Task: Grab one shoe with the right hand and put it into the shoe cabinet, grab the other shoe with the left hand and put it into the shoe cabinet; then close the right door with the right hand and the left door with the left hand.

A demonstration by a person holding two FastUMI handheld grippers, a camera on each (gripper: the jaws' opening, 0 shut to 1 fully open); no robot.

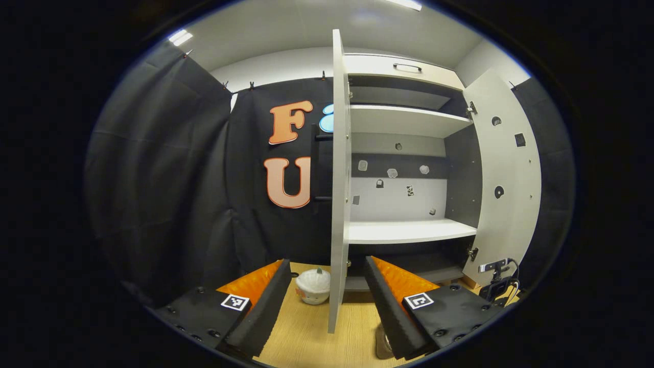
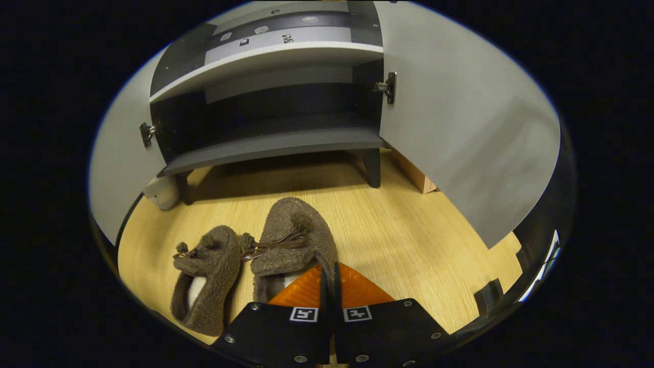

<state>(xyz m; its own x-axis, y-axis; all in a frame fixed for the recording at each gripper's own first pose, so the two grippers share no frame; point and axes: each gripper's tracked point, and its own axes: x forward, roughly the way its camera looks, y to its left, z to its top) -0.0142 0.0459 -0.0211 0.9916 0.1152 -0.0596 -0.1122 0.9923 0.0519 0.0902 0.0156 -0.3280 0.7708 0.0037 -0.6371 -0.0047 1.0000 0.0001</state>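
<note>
The right gripper (image 2: pixel 329 271) pinches the right shoe's (image 2: pixel 294 240) rim; the left gripper (image 1: pixel 327 299) is spread around the left door's (image 1: pixel 338 179) edge.

A staged recording booth, not a lived-in home; black cloth (image 1: pixel 168 168) clipped up as walls on all sides, plain white ceiling with strip lights (image 1: pixel 180 37) above; pale wood-look floor (image 2: pixel 388 225) underfoot; one piece of household furniture, a white shoe cabinet (image 1: pixel 409 153) with both doors swung open, its back panel dotted with small printed tracking markers (image 1: pixel 392 173); a small camera on a stand with cables (image 1: pixel 498 278) near the right door (image 1: pixel 506 168); a pair of fuzzy brown slippers (image 2: pixel 255 260) on the floor as the sole domestic touch.
</note>
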